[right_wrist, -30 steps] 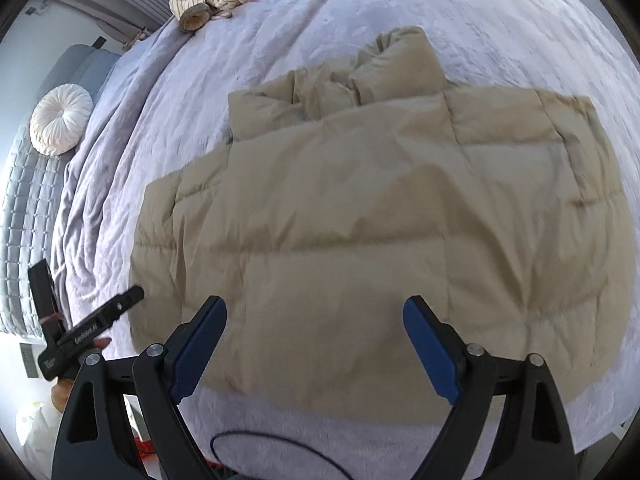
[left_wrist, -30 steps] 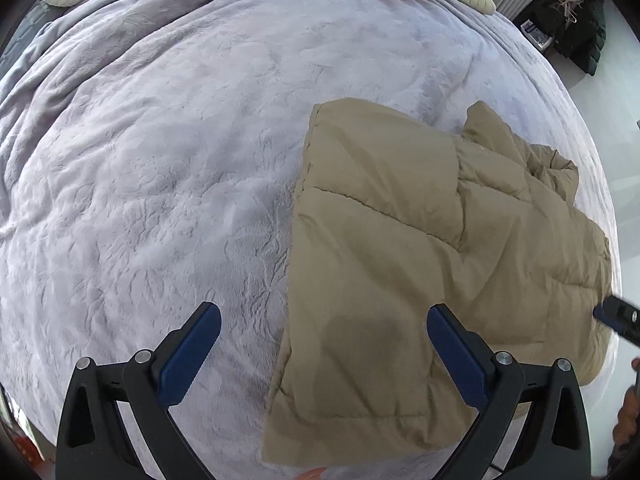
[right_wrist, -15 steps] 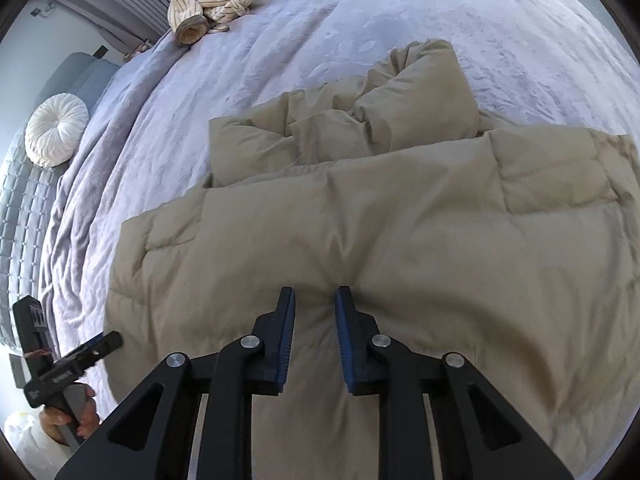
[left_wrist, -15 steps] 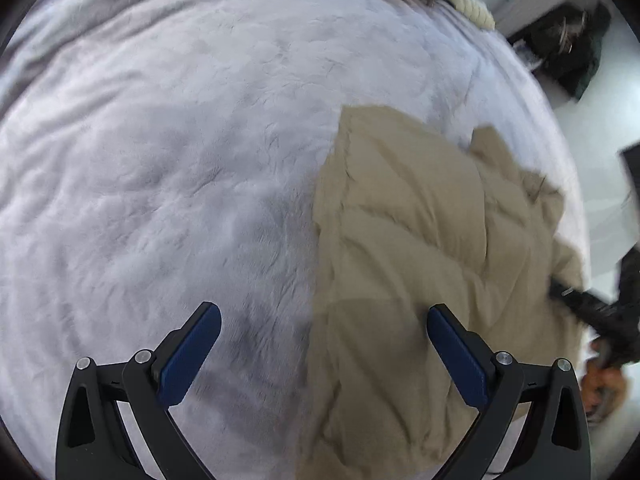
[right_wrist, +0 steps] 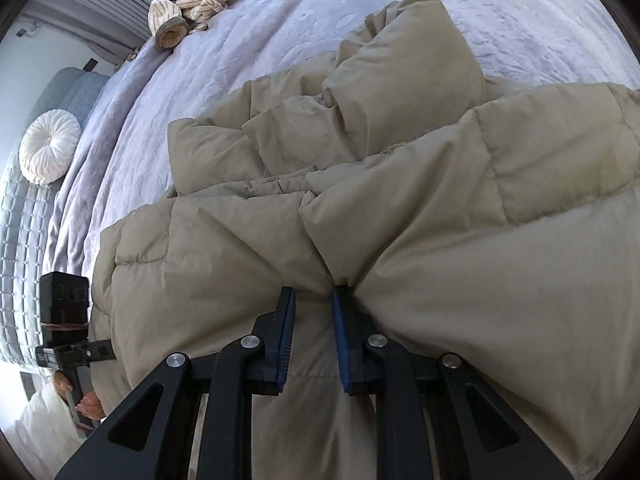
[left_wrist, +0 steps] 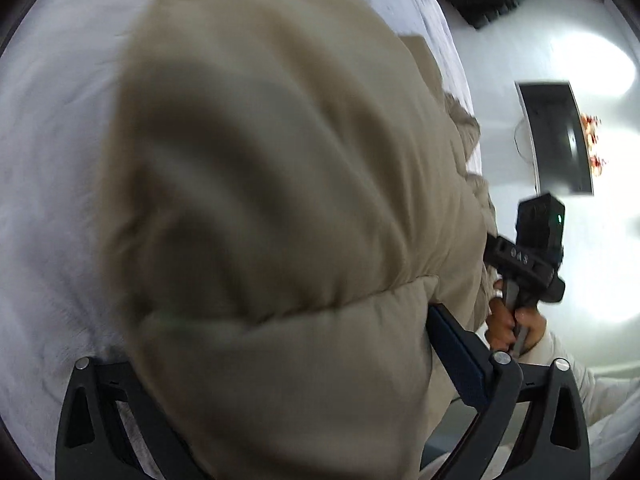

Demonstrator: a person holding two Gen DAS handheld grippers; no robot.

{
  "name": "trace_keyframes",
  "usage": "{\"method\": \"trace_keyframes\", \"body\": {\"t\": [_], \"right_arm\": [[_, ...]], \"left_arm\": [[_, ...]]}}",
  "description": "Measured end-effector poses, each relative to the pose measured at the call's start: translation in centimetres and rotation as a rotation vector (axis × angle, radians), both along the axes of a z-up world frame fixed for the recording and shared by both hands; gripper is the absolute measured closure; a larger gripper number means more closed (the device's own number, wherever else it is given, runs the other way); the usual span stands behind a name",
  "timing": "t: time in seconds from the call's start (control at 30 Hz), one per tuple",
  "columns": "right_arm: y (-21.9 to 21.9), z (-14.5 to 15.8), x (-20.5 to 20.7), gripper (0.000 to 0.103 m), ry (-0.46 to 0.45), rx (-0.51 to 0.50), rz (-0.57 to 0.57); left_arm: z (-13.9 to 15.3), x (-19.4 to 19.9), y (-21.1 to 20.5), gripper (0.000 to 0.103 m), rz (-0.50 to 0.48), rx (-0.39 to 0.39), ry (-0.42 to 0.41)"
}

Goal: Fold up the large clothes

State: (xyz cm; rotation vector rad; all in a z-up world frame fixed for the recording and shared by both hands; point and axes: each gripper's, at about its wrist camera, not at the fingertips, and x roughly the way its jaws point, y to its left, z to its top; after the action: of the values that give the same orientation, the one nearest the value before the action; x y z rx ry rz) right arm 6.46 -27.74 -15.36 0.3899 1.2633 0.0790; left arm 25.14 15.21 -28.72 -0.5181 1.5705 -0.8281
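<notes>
- Puffy tan quilted jacket (right_wrist: pixel 400 216) (matte, stitched panels) lies on the bed (right_wrist: pixel 280 32) with its crinkled lilac cover.
- Right gripper (right_wrist: pixel 313 336): jaws pinch a jacket fold.
- Left gripper (left_wrist: pixel 280 376): jaws wide, just been closing, jacket bulging between.

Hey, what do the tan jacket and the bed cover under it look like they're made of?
Tan jacket: looks like a matte woven shell, likely nylon or polyester, over puffy fill; stitched channels bulge between seams and it bunches softly.
Bed cover: seems a plush, fleece-like lavender fabric; fuzzy, crinkled texture with no sheen. The exact fibre can't be told.
</notes>
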Motion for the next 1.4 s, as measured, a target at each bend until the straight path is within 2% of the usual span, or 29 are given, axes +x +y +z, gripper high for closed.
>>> {"method": "trace_keyframes", "body": {"t": [0.03,0.1,0.2,0.37,0.43,0.5,0.67,0.77,0.93,1.0,1.17,1.23,1.33,1.4], "right_arm": [[-0.1,-0.2,0.1,0.084,0.003,0.007,-0.006],[-0.3,-0.6,0.3,0.084,0.012,0.019,-0.023],[-0.6,-1.2,0.5,0.084,0.024,0.037,-0.042],[-0.7,-2.1,1.3,0.084,0.057,0.044,-0.053],[-0.5,-2.2,1.5,0.085,0.064,0.029,-0.05],[-0.2,-2.3,1.8,0.085,0.069,0.013,-0.043],[-0.8,-2.1,2.1,0.084,0.082,0.062,-0.055],[-1.6,-0.1,0.9,0.082,0.07,0.074,-0.06],[-3.3,5.0,-4.9,0.082,-0.022,0.059,-0.077],[-3.7,5.4,-7.6,0.082,-0.02,0.096,-0.105],[-3.0,3.5,-13.2,0.083,-0.004,0.167,-0.137],[-2.6,1.1,-13.7,0.083,0.021,0.239,-0.162],[-2.6,-2.2,-13.3,0.084,0.038,0.286,-0.179],[-3.6,-3.7,-13.0,0.088,0.037,0.363,-0.203]], "left_arm": [[0.1,-0.2,0.0,0.016,-0.008,0.002,0.009],[0.2,-0.2,0.0,0.057,-0.006,-0.051,0.047],[2.4,-0.9,0.1,0.074,-0.008,-0.098,0.04],[8.4,-2.4,-2.9,0.074,-0.056,-0.259,0.011],[10.6,-2.9,-4.9,0.074,-0.089,-0.284,-0.015],[12.2,-3.5,-7.4,0.074,-0.119,-0.272,-0.045],[12.9,-4.1,-10.0,0.074,-0.096,-0.262,-0.049],[13.2,-4.5,-10.5,0.074,-0.087,-0.258,-0.045],[13.5,-4.6,-10.1,0.074,-0.059,-0.239,-0.027],[13.7,-4.9,-10.3,0.074,-0.056,-0.232,-0.026],[14.5,-5.1,-12.3,0.074,-0.049,-0.19,-0.027],[14.7,-5.1,-11.9,0.074,-0.051,-0.16,-0.036],[16.3,-5.9,-15.0,0.074,-0.078,-0.099,-0.064],[17.5,-6.7,-18.4,0.073,-0.121,-0.06,-0.09]]}}
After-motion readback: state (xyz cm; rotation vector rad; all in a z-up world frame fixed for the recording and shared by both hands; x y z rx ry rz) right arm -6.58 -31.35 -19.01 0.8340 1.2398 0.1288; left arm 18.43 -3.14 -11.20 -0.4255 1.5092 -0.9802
